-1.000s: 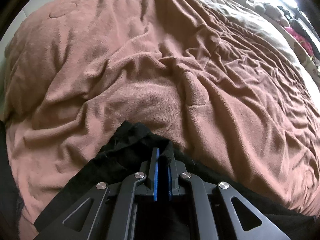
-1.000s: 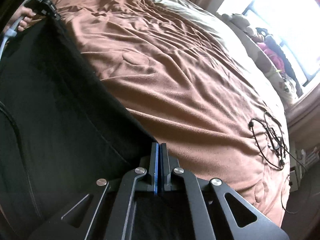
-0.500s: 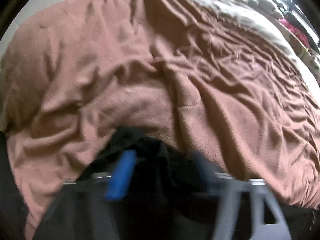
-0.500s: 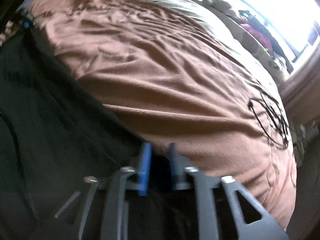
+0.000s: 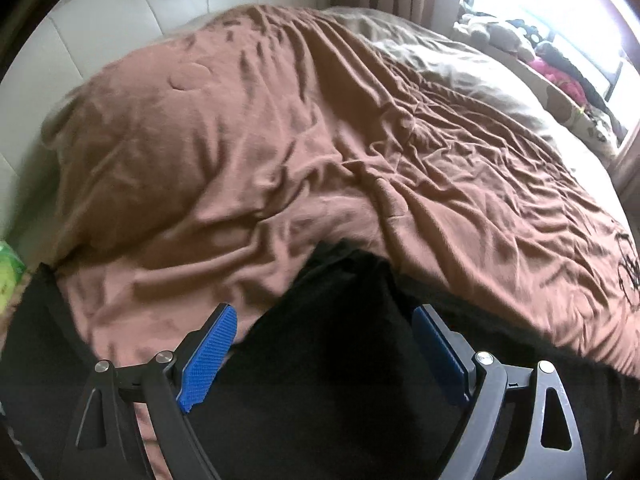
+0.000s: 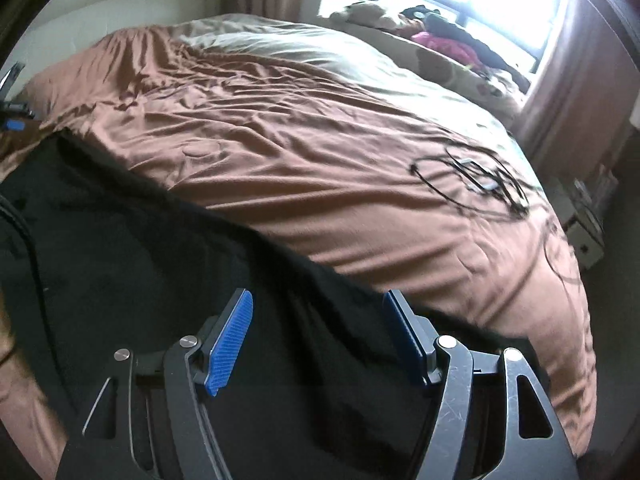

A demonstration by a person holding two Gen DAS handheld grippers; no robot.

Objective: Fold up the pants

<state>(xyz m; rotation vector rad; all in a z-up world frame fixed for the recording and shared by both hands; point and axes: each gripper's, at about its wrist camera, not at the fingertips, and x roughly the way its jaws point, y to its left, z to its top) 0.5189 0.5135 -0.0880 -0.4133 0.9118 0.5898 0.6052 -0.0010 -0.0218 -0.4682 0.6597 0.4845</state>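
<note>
Both tools have just let go: the left tool [image 5: 322, 350] stands wide apart and the right tool [image 6: 318, 340] is opening, each lifted clear of the black pants [image 6: 132, 240], where a second ago both were clamped on the cloth. The pants lie flat along the near edge of the bed [image 6: 320, 140], on its brown blanket [image 5: 240, 140]. This fold looks placed; a fresh grip probably comes next.

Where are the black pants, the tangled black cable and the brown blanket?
black pants [image 6: 140, 248], right wrist view, flat middle of the fabric.
tangled black cable [image 6: 472, 176], right wrist view, its loops.
brown blanket [image 5: 224, 152], left wrist view, wrinkled middle.
</note>
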